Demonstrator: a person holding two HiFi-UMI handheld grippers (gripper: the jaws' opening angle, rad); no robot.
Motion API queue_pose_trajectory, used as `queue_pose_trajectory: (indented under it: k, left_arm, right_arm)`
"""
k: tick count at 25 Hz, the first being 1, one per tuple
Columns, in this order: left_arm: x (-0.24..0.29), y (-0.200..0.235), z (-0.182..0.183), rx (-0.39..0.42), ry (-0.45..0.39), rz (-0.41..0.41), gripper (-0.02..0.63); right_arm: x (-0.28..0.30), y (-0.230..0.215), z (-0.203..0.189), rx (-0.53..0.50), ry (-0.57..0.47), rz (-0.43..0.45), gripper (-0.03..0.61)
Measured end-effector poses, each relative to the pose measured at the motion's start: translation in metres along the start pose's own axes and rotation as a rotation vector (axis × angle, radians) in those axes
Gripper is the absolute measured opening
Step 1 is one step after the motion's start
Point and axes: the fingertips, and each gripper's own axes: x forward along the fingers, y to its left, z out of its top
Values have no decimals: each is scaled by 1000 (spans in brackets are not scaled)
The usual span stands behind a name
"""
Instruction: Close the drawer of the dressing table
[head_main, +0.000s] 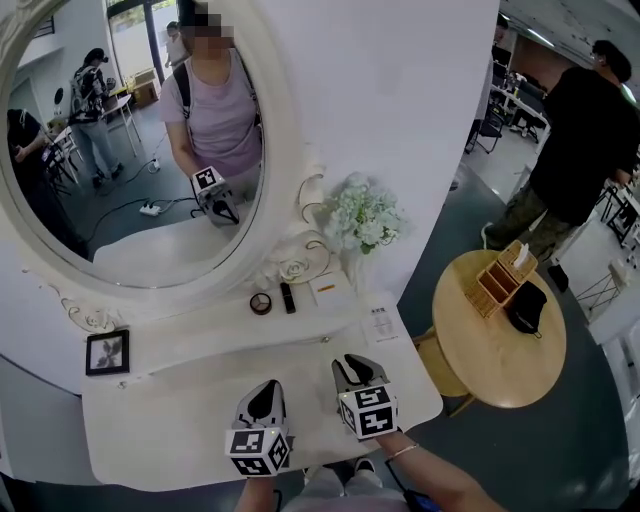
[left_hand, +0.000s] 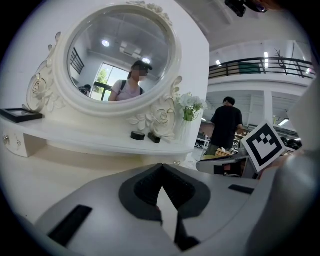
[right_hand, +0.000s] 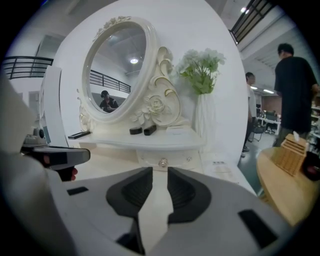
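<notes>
Ok so nearest the camera, at 6 o'clock in the head view, both grey plastic grippers hover over the smooth white top of the dressing table (head_main: 160, 420). The left gripper (head_main: 266, 388) has its ribbed black pads (left_hand: 145, 187) pinched together at the tips, with nothing in them. The right gripper (head_main: 358, 362), at its 3 o'clock, has its jaws a narrow gap apart, and it's empty too.

Straight past the right one at 12 o'clock is the drawer (right_hand: 150, 161). It's a small white front with a round shiny knob (right_hand: 163, 162), tucked under the raised shelf (head_main: 200, 330), and it looks pushed in as far as I can tell.

Up on the shelf there's a round tin (head_main: 261, 303) and a black tube (head_main: 288, 297). Behind those is the oval, rose-carved mirror (head_main: 120, 200), with white flowers (head_main: 365, 215) at its 3 o'clock.
</notes>
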Motion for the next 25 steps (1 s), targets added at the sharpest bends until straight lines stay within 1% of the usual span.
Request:
queue_pose_trajectory:
  k: [6, 15, 19, 22, 25]
  left_arm:
    - [-4, -20, 1, 16, -11, -12, 1]
    - [-12, -44, 0, 36, -19, -18, 1]
    - [-16, -51, 0, 43, -22, -13, 2]
    - [-16, -56, 0, 45, -26, -9, 2]
    - [-18, -61, 0, 47, -30, -3, 2]
  right_arm:
    - [-32, -2, -3, 10, -29, 14, 73]
    - [-70, -18, -7, 43, -62, -3, 41]
    - [-84, -20, -7, 50, -81, 1, 26]
    - [-91, -24, -5, 50, -98, 1, 3]
    - [-97, -27, -5, 46, -107, 5, 3]
